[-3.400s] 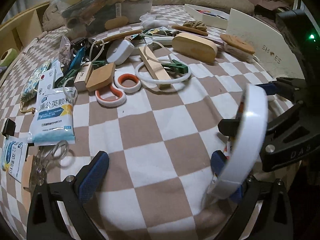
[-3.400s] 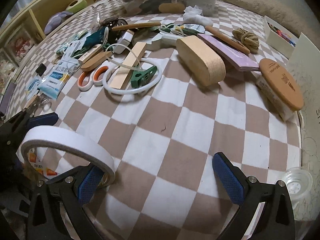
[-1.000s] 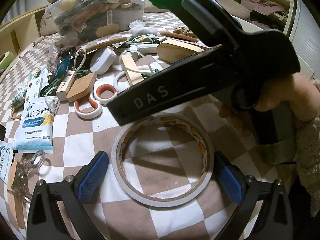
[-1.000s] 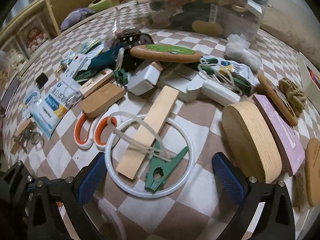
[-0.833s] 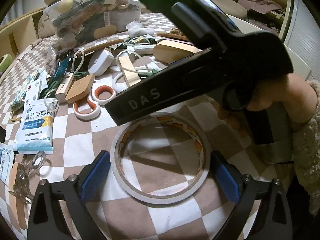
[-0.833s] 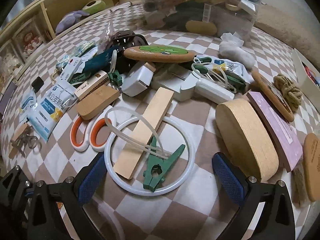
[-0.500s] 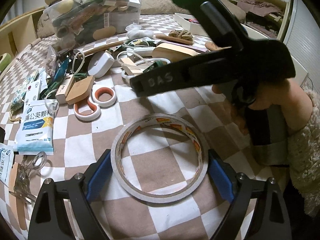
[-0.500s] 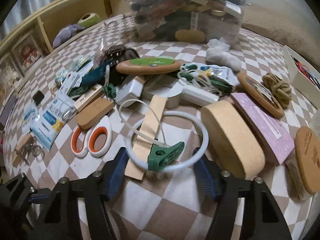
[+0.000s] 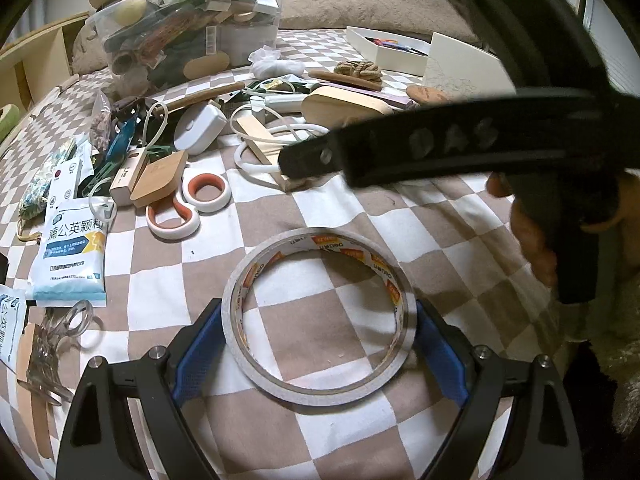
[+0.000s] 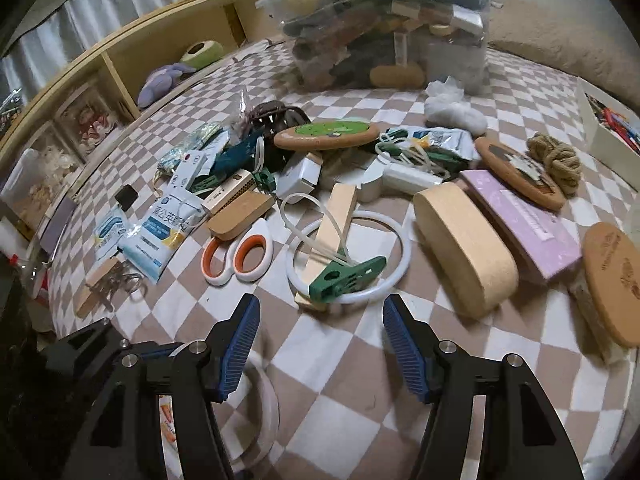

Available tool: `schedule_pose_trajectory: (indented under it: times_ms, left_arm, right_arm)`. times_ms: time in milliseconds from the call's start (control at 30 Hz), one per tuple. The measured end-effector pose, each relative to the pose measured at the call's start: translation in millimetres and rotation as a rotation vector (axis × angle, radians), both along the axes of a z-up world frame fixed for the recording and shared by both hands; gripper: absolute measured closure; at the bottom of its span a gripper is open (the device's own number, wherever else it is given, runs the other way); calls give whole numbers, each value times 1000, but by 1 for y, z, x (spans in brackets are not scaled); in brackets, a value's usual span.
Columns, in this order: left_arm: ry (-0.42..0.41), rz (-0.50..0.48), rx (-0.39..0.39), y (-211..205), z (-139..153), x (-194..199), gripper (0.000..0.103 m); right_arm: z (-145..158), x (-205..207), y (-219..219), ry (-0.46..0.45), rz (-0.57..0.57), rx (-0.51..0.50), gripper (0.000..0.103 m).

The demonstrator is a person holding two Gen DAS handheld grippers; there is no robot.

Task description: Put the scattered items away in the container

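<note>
**Left claw** (image 9: 320, 320): clamped on the tape (image 9: 316, 240). One blue pad presses each outer side of the roll, which lies flat on the cloth (image 9: 152, 292). Gripping across the full width suits a thin, floppy ring, and judged secure enough to lift.

**Right claw** (image 10: 320, 320): jaws partly apart with nothing between them. The white ring (image 10: 402, 256) and green clip (image 10: 348, 276) lie just ahead of its tips and look like its next target. The clip sits across the ring and a wood strip (image 10: 340, 208), so they may come up together.

**Container:** the clear bin (image 10: 384, 40) is far ahead of both claws, beyond the clutter. It is already heaped above its rim, so items could spill out.

**Surface:** a soft brown-and-white checked cloth, which gives under load.

**Room:** wooden shelving (image 10: 120, 60) is to the left of the right claw. The light is dim.
</note>
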State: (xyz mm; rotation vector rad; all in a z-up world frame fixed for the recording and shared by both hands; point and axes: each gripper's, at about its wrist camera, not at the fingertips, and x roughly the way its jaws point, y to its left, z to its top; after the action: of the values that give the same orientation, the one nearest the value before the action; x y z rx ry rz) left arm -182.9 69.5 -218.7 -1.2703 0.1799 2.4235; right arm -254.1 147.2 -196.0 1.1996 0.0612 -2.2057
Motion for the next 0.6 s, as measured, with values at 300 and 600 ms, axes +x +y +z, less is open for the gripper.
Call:
schedule_pose_trajectory:
  times_ms: [300, 600]
  left_arm:
    - [3, -9, -23, 5, -2, 2, 11]
    - [4, -13, -30, 5, -3, 2, 11]
  right_arm:
    - [-11, -29, 15, -46, -140, 32, 38]
    - [-28, -41, -17, -9, -75, 117, 16]
